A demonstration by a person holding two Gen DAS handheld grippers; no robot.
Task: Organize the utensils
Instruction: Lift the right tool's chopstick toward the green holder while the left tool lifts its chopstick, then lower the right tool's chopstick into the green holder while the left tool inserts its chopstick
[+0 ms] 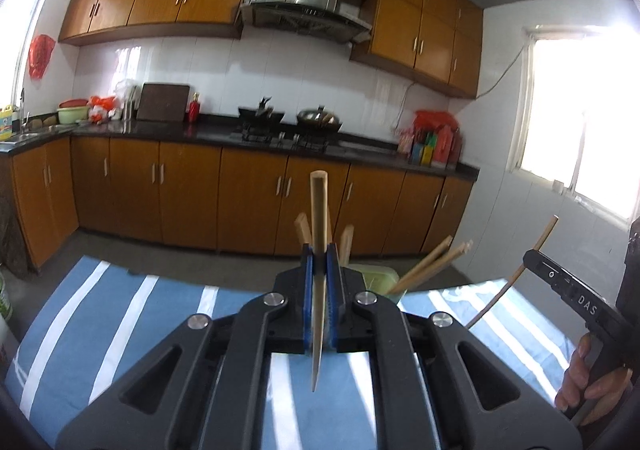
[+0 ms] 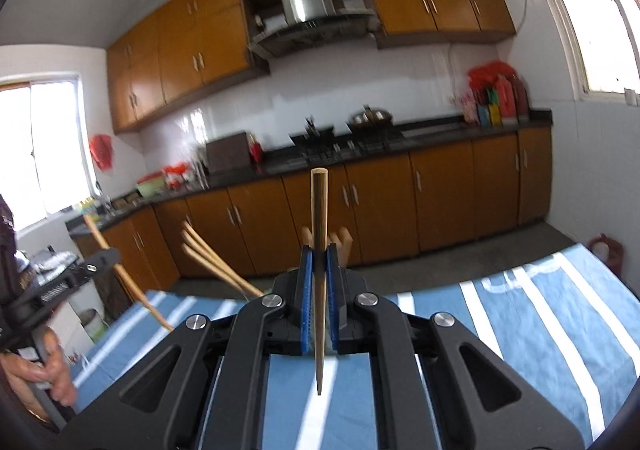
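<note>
My left gripper (image 1: 319,252) is shut on a wooden chopstick (image 1: 319,210) that stands upright between its blue pads, thick end up, tip hanging above the striped cloth. My right gripper (image 2: 319,252) is shut on another upright chopstick (image 2: 319,206) in the same way. Behind the left gripper sits a pale green holder (image 1: 376,278) with several chopsticks (image 1: 430,262) leaning out of it. In the right wrist view those chopsticks (image 2: 208,258) lean left, and the holder itself is hidden behind my gripper. Each view shows the other gripper at its edge, held by a hand (image 1: 588,382).
A blue cloth with white stripes (image 1: 120,322) covers the table below both grippers. Beyond its far edge is grey floor, then brown cabinets (image 1: 180,194) under a dark counter with a stove and pans (image 1: 292,122). A bright window (image 1: 580,122) is at the right.
</note>
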